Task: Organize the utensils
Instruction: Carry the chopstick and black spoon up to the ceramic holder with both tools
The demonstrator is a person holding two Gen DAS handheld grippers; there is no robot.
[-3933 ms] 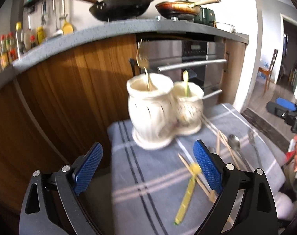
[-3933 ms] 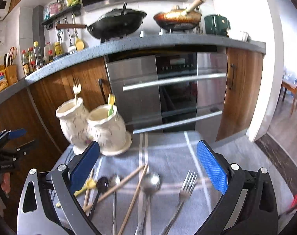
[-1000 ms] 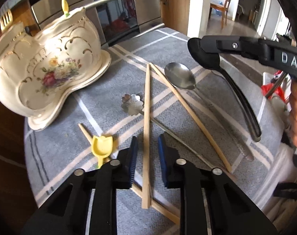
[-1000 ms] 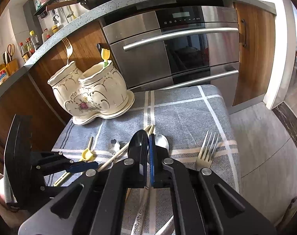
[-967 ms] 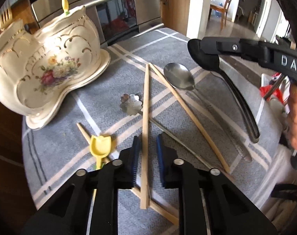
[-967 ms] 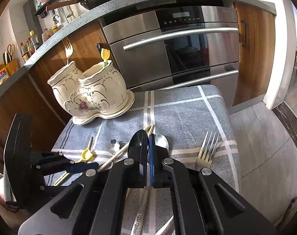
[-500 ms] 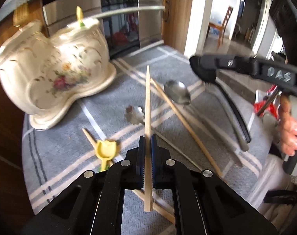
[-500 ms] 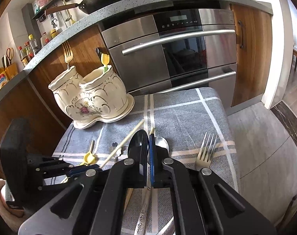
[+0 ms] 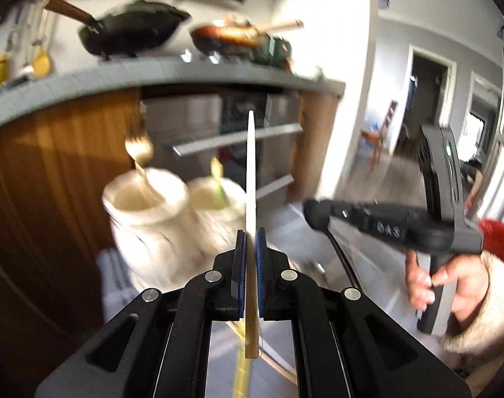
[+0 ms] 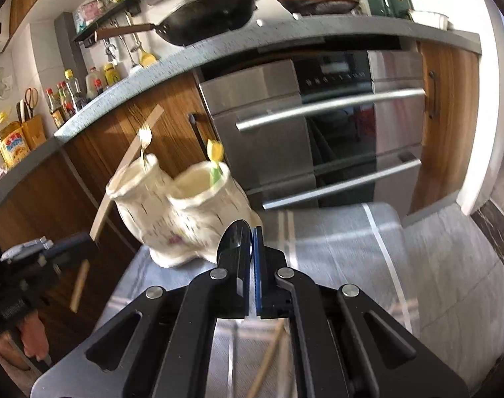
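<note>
Left wrist: left gripper (image 9: 250, 242) angled slightly down, pads clamped on a chopstick (image 9: 251, 179) pointing up before the blurred holder (image 9: 152, 219). Right hand (image 9: 451, 282) at frame edge.

Right wrist: right gripper (image 10: 252, 242) pinches a black spoon (image 10: 233, 242), handle hidden. Cloth (image 10: 334, 248) below, blurred.

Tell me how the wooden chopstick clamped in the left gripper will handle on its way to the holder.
The chopstick runs straight past the left gripper, so it is probably stiff. It is thin wood, so likely light. The pads pinch it toward its thick end with most of its length sticking out; it might pivot if its tip bumps the ceramic holder.
</note>
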